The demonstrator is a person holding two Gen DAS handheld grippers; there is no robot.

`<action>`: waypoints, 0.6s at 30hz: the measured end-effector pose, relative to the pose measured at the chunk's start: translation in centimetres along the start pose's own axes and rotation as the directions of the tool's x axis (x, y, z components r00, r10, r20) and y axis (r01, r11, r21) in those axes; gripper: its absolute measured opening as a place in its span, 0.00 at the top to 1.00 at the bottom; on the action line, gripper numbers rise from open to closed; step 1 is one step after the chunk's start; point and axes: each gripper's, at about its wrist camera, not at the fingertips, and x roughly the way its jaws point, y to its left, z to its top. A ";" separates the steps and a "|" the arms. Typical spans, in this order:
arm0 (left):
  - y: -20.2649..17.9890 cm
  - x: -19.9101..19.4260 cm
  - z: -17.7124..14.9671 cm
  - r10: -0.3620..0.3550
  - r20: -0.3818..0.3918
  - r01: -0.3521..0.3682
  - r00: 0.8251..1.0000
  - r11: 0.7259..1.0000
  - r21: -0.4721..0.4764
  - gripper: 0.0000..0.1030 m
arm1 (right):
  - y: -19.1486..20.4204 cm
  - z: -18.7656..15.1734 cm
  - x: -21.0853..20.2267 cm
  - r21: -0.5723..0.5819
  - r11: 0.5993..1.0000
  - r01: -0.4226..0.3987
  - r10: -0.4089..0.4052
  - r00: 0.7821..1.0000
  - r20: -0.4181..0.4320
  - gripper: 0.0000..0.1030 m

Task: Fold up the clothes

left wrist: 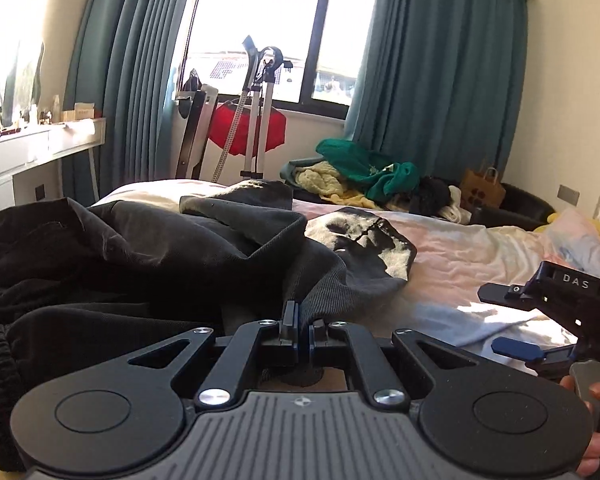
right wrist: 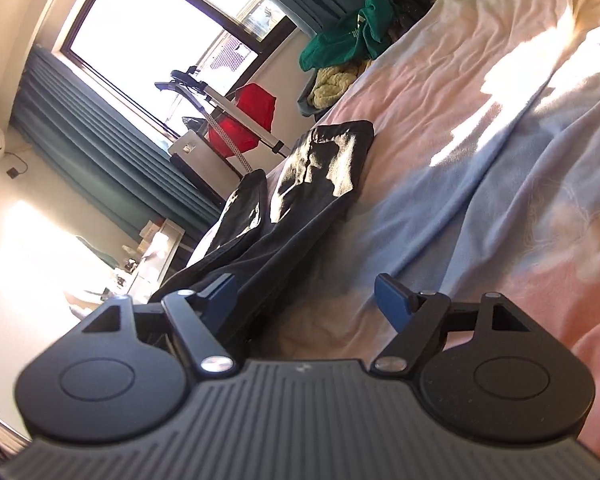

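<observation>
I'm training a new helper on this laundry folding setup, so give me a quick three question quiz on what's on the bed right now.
1. True or false: the left gripper is shut on the dark grey corduroy garment.
2. Where do the right gripper's jaws stand? A) wide apart over the bed, B) clamped on a pillow, C) closed on a hanger.
3. Fill in: beyond the pink and blue bedsheet, the pile holds a crumpled ___ top over a pale yellow knit.

Key: 1 true; 2 A; 3 green.

Dark garment (left wrist: 148,248) heaped across near left of bed (left wrist: 452,256); sheet to its right lies bare. Clothes pile (left wrist: 364,176) blocks far edge.
</observation>
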 end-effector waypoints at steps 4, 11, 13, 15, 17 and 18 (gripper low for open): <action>1.2 0.6 0.2 -0.006 -0.016 0.005 1.000 0.996 -0.087 0.94 | -1.6 1.5 4.7 0.069 0.998 0.011 -0.007 0.999 -0.046 0.28; 2.3 2.0 0.2 -0.089 0.053 0.096 0.995 0.986 -0.133 0.95 | -4.7 5.1 13.8 0.180 0.984 -0.009 0.013 1.000 -0.022 0.28; 3.3 2.7 0.0 -0.119 0.059 0.127 0.991 0.979 -0.162 0.95 | -4.5 6.2 16.6 0.139 0.990 0.012 -0.013 1.000 0.001 0.29; 4.0 3.4 -0.3 -0.139 0.071 0.149 0.988 0.973 -0.174 0.95 | -3.9 7.1 19.3 0.087 0.996 0.034 -0.036 0.999 0.020 0.29; 4.6 4.5 -0.7 -0.157 0.071 0.167 0.985 0.971 -0.174 0.95 | -3.3 7.6 21.7 0.032 0.997 0.064 -0.066 0.997 0.040 0.39; 4.7 5.0 -0.8 -0.161 0.068 0.170 0.985 0.971 -0.169 0.95 | -3.1 7.8 22.6 0.016 0.996 0.090 -0.091 0.995 0.048 0.53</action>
